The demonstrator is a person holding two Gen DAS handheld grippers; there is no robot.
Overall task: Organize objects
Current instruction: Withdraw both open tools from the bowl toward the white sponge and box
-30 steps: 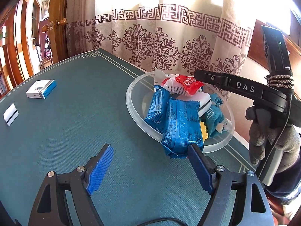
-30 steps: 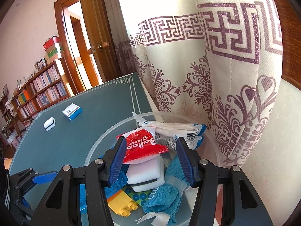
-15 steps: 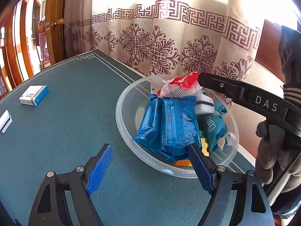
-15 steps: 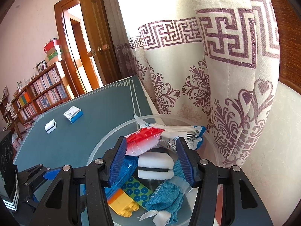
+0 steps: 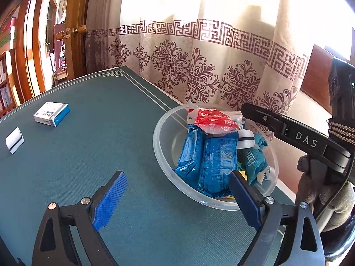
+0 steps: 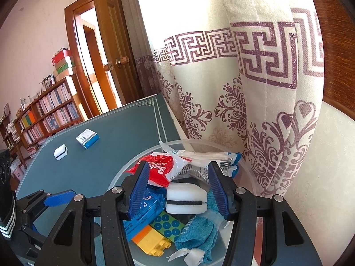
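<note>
A clear plastic bowl (image 5: 163, 155) stands at the green table's far right edge by the curtain. It holds blue packets (image 5: 213, 161), a red and white packet (image 5: 210, 119), a white sponge (image 6: 186, 196), a teal cloth (image 6: 197, 232) and a yellow brick (image 6: 150, 240). My left gripper (image 5: 175, 201) is open and empty over the table, just in front of the bowl. My right gripper (image 6: 177, 186) is open and empty, hovering above the bowl (image 6: 250, 170) with the sponge and red packet (image 6: 159, 168) below its fingers. A blue and white box (image 5: 51, 113) and a second white sponge (image 5: 14, 140) lie on the table at far left.
A patterned curtain (image 5: 199, 71) hangs right behind the bowl. A wooden door (image 6: 111, 51) and bookshelves (image 6: 44, 113) stand beyond the table. The gloved hand on the right gripper's handle (image 5: 321, 177) is to the right of the bowl.
The red packet has dropped from the right gripper's fingers onto the bowl's pile. The left gripper has drawn back slightly, and the blue packets have settled inside the bowl.
</note>
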